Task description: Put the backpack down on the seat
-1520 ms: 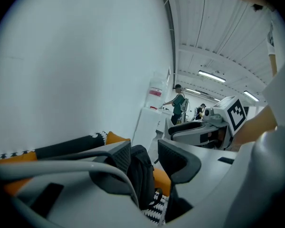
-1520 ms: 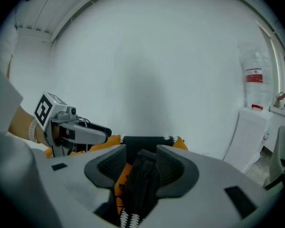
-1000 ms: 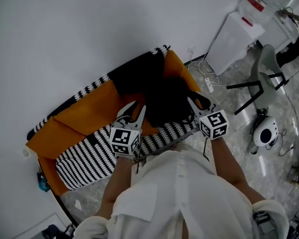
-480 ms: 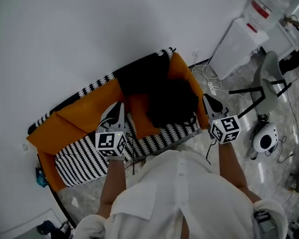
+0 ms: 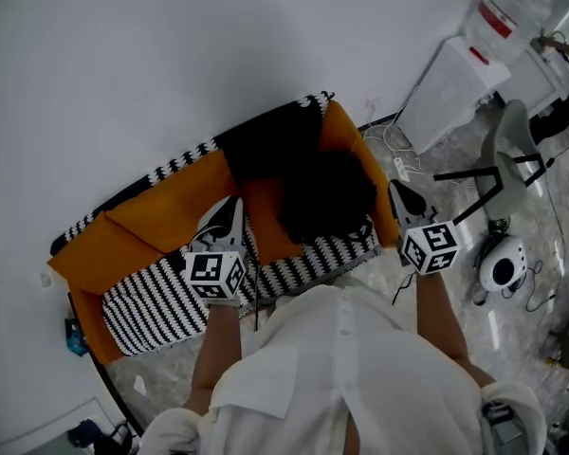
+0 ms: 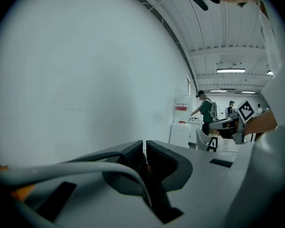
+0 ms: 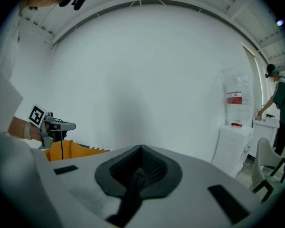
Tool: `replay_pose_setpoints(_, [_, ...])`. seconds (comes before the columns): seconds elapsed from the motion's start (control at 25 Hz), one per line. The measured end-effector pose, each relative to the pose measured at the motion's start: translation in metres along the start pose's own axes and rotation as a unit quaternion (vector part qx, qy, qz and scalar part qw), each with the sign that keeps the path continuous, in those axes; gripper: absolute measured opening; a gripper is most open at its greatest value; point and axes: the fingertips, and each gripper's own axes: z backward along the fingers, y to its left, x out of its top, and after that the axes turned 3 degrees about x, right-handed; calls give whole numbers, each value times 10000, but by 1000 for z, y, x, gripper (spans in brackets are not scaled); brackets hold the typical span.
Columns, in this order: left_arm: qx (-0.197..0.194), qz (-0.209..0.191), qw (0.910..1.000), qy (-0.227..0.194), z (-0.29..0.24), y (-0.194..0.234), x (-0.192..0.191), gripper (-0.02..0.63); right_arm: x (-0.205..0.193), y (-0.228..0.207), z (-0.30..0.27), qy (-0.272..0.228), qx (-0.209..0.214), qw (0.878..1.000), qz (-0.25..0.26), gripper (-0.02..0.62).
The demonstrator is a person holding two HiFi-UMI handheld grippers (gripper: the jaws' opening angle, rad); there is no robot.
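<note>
Seen from above, a person in a white shirt (image 5: 351, 377) stands at the front edge of an orange sofa (image 5: 161, 211), holding a gripper in each hand.

The left gripper (image 5: 231, 203) hovers over the black-and-white striped seat front (image 5: 152, 301), its fingers pressed together on nothing. The right gripper (image 5: 395, 187) hangs just past the sofa's right end, above the floor, its fingers also together and empty.

Between the two grippers, and apart from both, the black backpack (image 5: 327, 195) lies on the seat. It rests toward the right armrest, and its near edge reaches the striped front. To its left, the orange seat stretches open as far as the left arm.

The sofa's back stands against a white wall (image 5: 171, 55). To the right, grey floor (image 5: 455, 207) opens out, crossed by a power strip (image 5: 398, 166) and its cable. Farther right stand a grey chair (image 5: 507, 154) and a round white device (image 5: 503, 259). A white water dispenser (image 5: 452, 81) stands against the wall.

A second ago both grippers were spread open right at the backpack. They have since shut and drawn outward, while the backpack has stayed where it was.
</note>
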Motion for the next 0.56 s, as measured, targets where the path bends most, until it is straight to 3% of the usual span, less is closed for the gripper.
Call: replay_pose_setpoints(0.56, [-29, 16, 10000, -8, -9, -1, 2, 43, 2, -4, -7, 15, 49, 10000, 60, 17])
